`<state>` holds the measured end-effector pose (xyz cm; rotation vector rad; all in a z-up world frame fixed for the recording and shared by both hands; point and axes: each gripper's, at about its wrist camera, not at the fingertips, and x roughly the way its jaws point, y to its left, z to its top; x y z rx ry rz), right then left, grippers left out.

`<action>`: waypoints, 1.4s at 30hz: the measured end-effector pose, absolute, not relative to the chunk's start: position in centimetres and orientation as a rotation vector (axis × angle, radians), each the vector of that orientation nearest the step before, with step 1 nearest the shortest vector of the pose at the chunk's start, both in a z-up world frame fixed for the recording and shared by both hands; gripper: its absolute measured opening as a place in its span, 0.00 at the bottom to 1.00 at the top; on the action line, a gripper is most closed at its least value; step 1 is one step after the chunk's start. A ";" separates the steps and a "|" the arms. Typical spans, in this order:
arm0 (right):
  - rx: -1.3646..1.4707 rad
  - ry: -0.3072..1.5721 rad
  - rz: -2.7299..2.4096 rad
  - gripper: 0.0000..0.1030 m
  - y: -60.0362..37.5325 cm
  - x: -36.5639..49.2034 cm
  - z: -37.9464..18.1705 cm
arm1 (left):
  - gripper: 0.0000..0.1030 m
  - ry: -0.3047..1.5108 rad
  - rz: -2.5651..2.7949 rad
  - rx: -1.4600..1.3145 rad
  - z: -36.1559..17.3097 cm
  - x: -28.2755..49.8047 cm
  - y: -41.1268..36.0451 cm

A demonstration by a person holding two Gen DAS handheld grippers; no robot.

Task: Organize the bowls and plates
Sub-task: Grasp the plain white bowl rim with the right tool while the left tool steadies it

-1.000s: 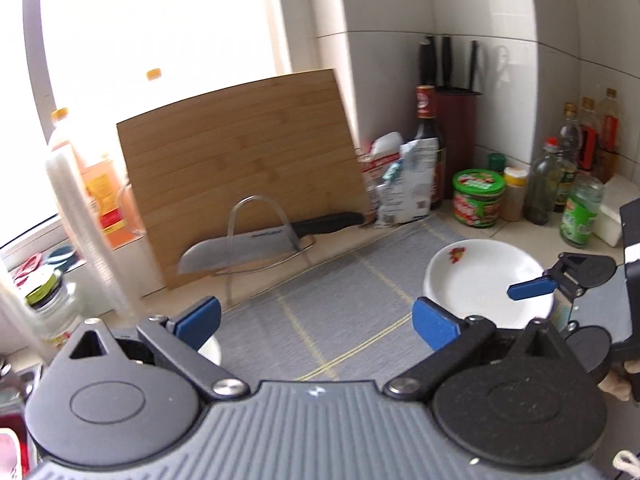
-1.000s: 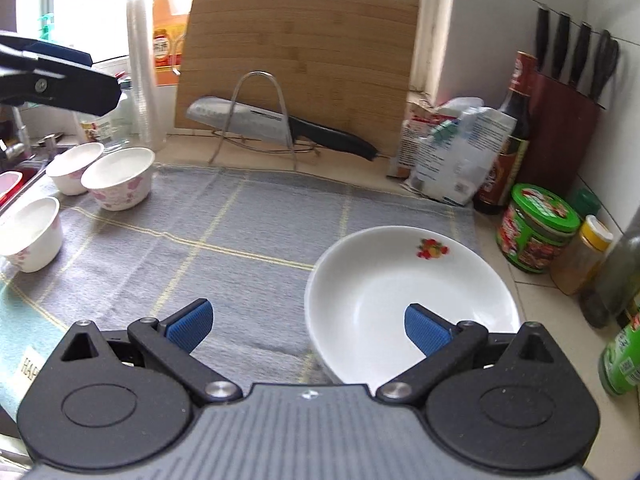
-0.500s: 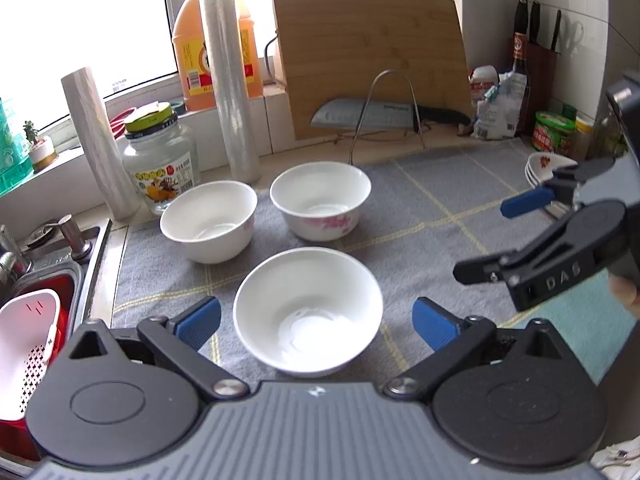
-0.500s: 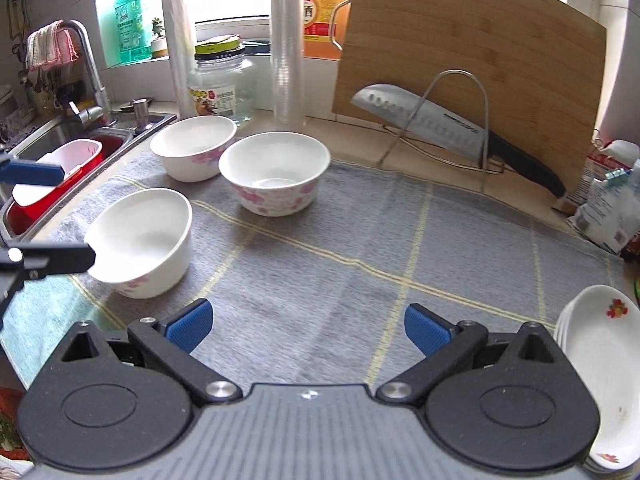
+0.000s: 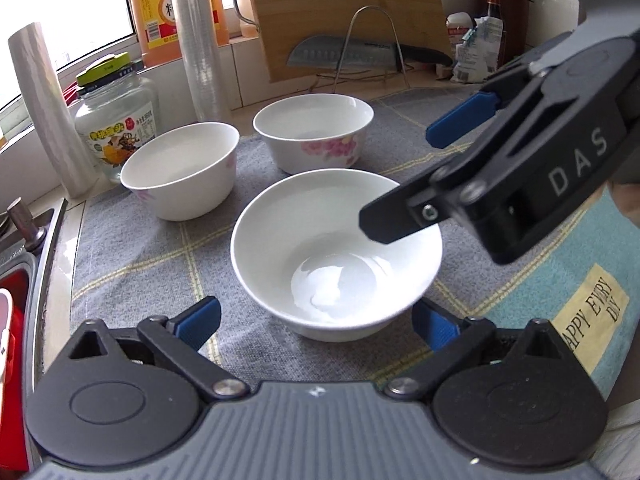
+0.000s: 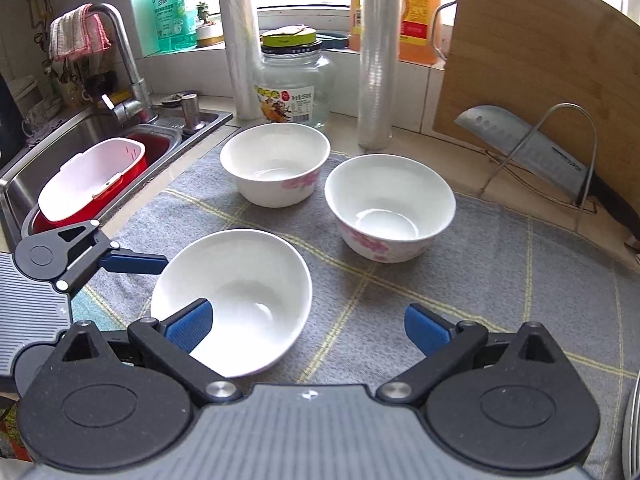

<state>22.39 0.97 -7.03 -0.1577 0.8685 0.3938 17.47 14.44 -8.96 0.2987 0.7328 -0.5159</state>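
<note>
Three white bowls stand on a grey checked mat (image 5: 132,248) beside the sink (image 6: 48,160). The nearest bowl (image 5: 336,256) sits between the spread fingers of the left gripper (image 5: 316,326), whose blue pads flank its base without clearly touching it; the bowl's lower wall hides part of the right pad. The right gripper (image 6: 308,328) is also spread wide and holds nothing. In its own view its left pad lies over the near bowl's rim, and in the left wrist view one of its dark fingers crosses above the bowl's right rim, though whether it touches is hard to judge from either camera.

Farther back stand the two other bowls: a pink-flowered bowl (image 5: 314,132) on the right and a paler bowl (image 5: 180,174) on the left, near each other but apart. Behind them are a glass jar with a green lid (image 5: 116,120), two upright rolls of plastic wrap (image 6: 376,52) and an orange oil jug (image 5: 160,12) on the sill. A bamboo cutting board (image 6: 540,72) leans against the wall, and a cleaver (image 6: 532,148) rests in a wire stand in front of it.

A red and white colander basket (image 6: 92,180) sits in the sink (cut off by the frame edge in the left wrist view). At the far right edge of the right wrist view a curved pale rim, possibly stacked plates, is almost wholly cut off.
</note>
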 end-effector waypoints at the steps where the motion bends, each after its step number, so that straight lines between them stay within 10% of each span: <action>1: -0.163 0.876 0.408 1.00 1.3 22.6 -7.2 | 0.98 0.732 -0.523 0.299 -9.0 17.5 14.4; 14: -0.161 0.945 0.537 0.97 2.9 25.1 -8.4 | 0.91 0.713 -0.553 0.301 -9.1 17.5 14.2; 17: -0.160 0.964 0.573 0.82 3.3 25.3 -8.5 | 0.86 0.716 -0.569 0.291 -9.0 17.5 14.2; 42: -0.157 0.972 0.592 0.82 2.9 25.0 -7.3 | 0.84 0.734 -0.584 0.304 -7.5 17.0 13.5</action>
